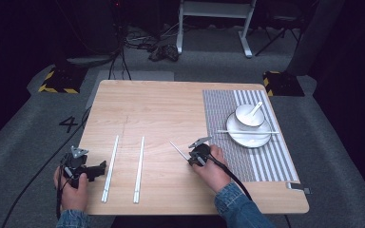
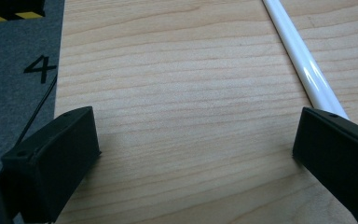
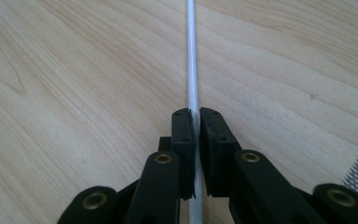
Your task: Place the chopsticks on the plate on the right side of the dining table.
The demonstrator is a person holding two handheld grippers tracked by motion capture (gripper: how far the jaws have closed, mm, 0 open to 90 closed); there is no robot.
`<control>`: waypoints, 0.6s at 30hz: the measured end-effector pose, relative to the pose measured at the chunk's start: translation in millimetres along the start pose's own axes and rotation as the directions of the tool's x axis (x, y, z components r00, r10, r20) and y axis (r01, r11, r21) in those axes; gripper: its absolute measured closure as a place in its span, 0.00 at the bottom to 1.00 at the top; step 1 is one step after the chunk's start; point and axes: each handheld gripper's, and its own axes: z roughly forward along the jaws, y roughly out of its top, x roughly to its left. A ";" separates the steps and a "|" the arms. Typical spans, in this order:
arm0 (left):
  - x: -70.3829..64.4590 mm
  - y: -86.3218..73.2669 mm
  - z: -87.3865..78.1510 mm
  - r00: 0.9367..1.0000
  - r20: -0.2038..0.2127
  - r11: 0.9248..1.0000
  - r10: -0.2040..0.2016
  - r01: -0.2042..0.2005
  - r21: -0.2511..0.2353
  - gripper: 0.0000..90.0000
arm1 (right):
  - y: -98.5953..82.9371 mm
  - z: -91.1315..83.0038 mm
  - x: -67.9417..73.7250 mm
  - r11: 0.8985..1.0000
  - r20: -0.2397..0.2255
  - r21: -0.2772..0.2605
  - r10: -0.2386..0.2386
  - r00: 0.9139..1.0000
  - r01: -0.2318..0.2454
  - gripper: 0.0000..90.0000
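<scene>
High view shows a wooden table [image 1: 171,109] with a striped mat [image 1: 218,114] on its right side. On the mat sits a plate [image 1: 248,137] with a bowl [image 1: 249,115] on it, and a spoon [image 1: 255,110] rests in the bowl. One white chopstick [image 1: 247,132] already lies across the plate, in front of the bowl.

The right gripper [image 1: 195,153] is near the middle of the table, just left of the mat. Its jaws are squeezed tight on another chopstick [image 3: 192,60]. In the right gripper view the thin white stick runs straight up between the two black jaws.

Two more white sticks are not yet moved. One [image 1: 110,168] lies just beside the left gripper [image 1: 95,170], and the other [image 1: 139,168] lies a little to its right. The left gripper has its jaws spread wide with nothing between them. In the left gripper view one stick [image 2: 303,65] runs past the jaw on that picture's right.

So I think one chopstick is put away, one is being carried, and two still wait on the bare wood.
</scene>
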 end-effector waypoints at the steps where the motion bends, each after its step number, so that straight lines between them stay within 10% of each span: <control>1: 0.0 0.0 0.0 1.000 0.000 1.000 0.000 0.000 0.000 0.00 | 1.8 -0.7 -0.5 1.000 -0.002 0.024 0.005 1.000 -0.005 0.94; 18: 0.0 0.0 0.0 1.000 0.000 1.000 0.000 0.000 0.000 0.00 | 11.1 -5.2 5.2 0.980 0.022 0.196 -0.033 0.999 0.028 0.88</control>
